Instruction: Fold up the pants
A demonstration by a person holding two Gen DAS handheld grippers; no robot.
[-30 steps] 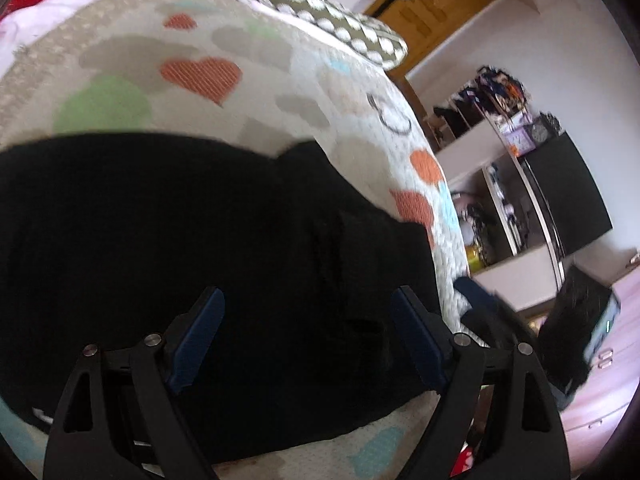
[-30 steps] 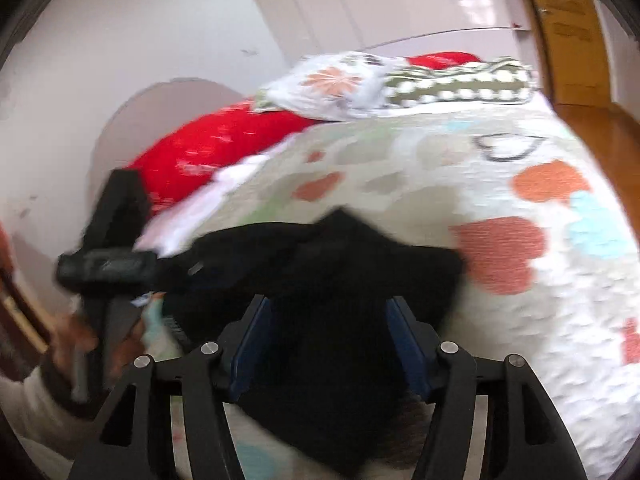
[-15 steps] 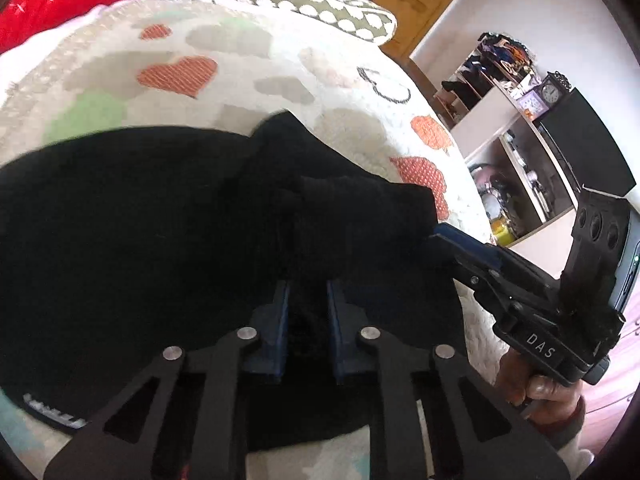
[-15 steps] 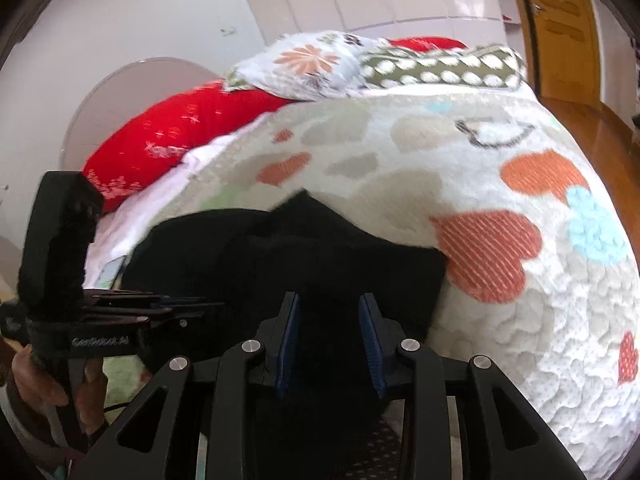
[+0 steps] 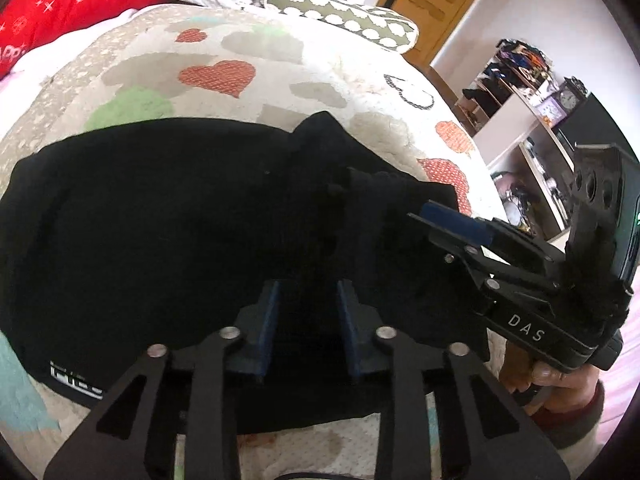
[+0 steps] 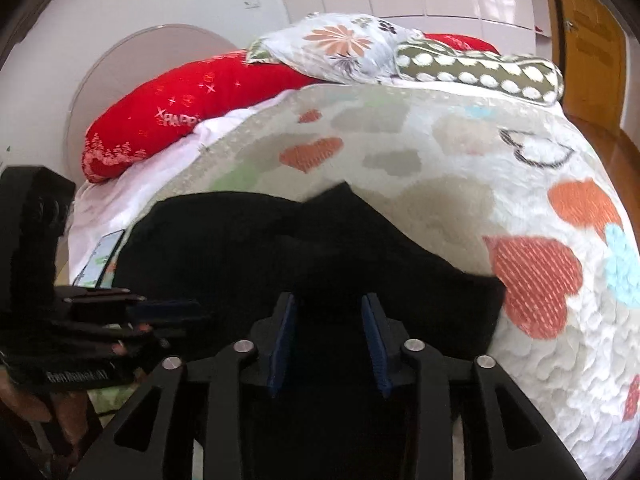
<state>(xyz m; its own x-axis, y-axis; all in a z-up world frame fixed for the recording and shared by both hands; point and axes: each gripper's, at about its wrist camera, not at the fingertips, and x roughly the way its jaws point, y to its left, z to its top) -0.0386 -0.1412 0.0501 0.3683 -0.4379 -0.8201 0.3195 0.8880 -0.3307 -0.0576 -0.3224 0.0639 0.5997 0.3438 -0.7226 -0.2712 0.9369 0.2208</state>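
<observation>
Black pants [image 5: 168, 216] lie spread on a heart-print bed quilt [image 5: 280, 68]. The left gripper [image 5: 306, 320] and right gripper [image 6: 330, 340] hover over the near hem, jaws partly parted, gripping nothing. Bare quilt stretches beyond toward the pillows [image 6: 344, 46].

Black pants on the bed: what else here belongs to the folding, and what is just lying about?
Part of the job:
- black fabric pants, spread on the heart-patterned quilt
- left gripper, jaws partly apart over the pants
- right gripper, likewise

Lying about:
- long red pillow
- floral pillow
- green dotted pillow
- cluttered white shelves
</observation>
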